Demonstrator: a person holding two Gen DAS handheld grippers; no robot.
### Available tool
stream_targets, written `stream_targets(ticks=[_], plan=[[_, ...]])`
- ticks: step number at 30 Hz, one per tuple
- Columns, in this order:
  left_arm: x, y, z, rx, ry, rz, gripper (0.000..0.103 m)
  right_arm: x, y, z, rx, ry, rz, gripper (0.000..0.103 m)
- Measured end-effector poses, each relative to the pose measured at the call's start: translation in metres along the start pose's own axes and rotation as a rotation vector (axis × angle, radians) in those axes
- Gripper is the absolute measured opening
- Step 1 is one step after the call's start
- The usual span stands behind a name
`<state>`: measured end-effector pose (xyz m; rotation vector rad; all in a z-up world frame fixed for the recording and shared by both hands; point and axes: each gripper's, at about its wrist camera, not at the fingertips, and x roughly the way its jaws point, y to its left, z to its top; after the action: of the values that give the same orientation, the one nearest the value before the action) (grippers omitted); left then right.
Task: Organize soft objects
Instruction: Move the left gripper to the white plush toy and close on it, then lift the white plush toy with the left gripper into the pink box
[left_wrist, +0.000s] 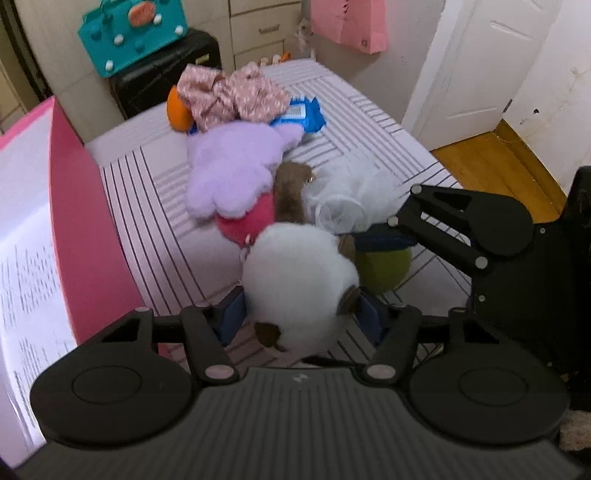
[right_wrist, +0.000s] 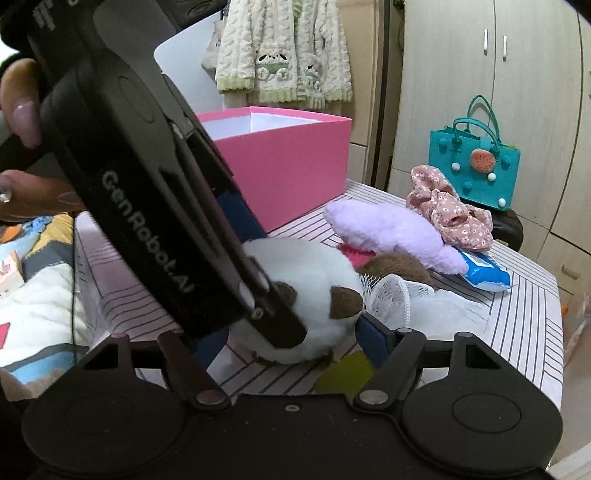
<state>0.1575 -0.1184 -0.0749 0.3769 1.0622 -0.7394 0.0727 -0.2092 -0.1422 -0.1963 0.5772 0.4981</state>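
Note:
A white plush ball with brown patches (left_wrist: 299, 284) sits on the striped table, also in the right wrist view (right_wrist: 306, 291). My left gripper (left_wrist: 301, 314) is closed around it, blue pads on both sides. My right gripper (right_wrist: 291, 339) comes in from the right (left_wrist: 376, 240) with its jaws wide; the plush and the left gripper lie between them, and a green ball (left_wrist: 384, 266) sits under it. Behind lie a lilac plush (left_wrist: 236, 173), a pink plush (left_wrist: 247, 221), a brown plush (left_wrist: 291, 188), white mesh (left_wrist: 351, 195), floral cloth (left_wrist: 232, 92) and a blue packet (left_wrist: 303, 114).
An open pink box (right_wrist: 280, 162) stands at the table's left side, also close on the left in the left wrist view (left_wrist: 85, 229). A teal bag (right_wrist: 476, 166) sits on a black case behind the table. An orange item (left_wrist: 177, 110) lies by the cloth. The table edge (left_wrist: 436, 155) drops to wooden floor.

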Motion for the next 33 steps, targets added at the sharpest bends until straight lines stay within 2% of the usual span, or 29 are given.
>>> stream_targets(ticks=[8, 15, 21, 33], plan=[[-0.007, -0.004, -0.006, -0.012, -0.026, 0.04, 0.057, 0.0, 0.011, 0.004, -0.022, -0.009, -0.02, 0.078], [-0.033, -0.012, -0.015, -0.008, -0.04, 0.059, 0.057, -0.019, 0.022, 0.012, -0.035, -0.035, 0.0, 0.078], [-0.058, -0.018, -0.027, -0.02, -0.065, 0.086, 0.057, -0.034, 0.039, 0.02, -0.095, -0.066, -0.007, 0.078], [-0.107, -0.019, -0.05, -0.089, -0.03, 0.07, 0.057, -0.062, 0.064, 0.047, -0.087, -0.013, 0.113, 0.078]])
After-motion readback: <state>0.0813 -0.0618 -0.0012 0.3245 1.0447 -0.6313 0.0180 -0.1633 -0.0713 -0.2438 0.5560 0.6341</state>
